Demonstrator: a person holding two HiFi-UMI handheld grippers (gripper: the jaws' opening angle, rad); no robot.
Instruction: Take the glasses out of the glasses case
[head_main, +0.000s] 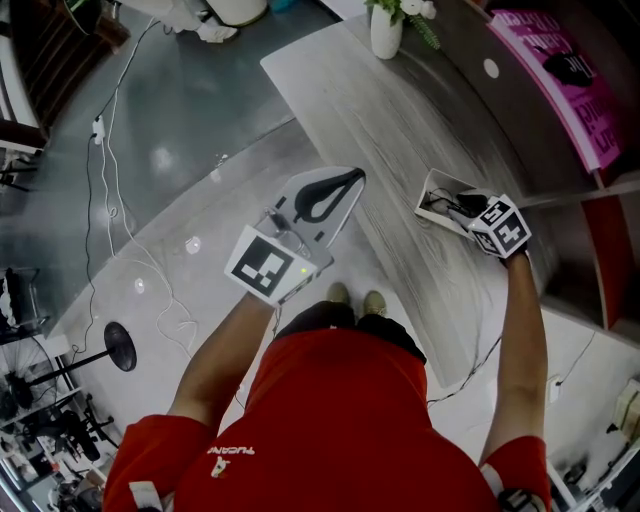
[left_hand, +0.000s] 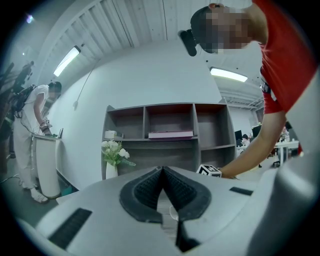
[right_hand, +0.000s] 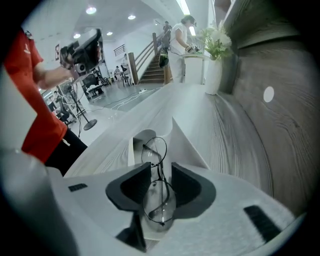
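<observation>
Glasses (right_hand: 159, 197) of thin dark wire with round lenses lie folded in the open white glasses case (right_hand: 145, 142). In the right gripper view their long axis runs from 6 o'clock to 12 o'clock, one lens close under the camera and the other further out over the case. The right claw (right_hand: 161, 170) points steeply down over them. Its jaws stand a narrow way apart astride the frame, with a sliver of space showing beside the right-hand pad.

In the head view the case (head_main: 432, 195) sits at about 2 o'clock, on the near part of a long grey wood-grain table (head_main: 400, 120). The left claw (left_hand: 161, 170) is held level off the table's edge at about 12 o'clock. Its pads meet at the tips, and nothing is between them.

A white vase of flowers (head_main: 385, 30) stands at the table's far end. Beyond it, in the left gripper view, is a grey shelf unit (left_hand: 170, 117) with a pink book (left_hand: 170, 134) on one shelf. The floor (head_main: 200, 120) is glossy grey, and white cables (head_main: 110, 190) trail across it at 10 o'clock.
</observation>
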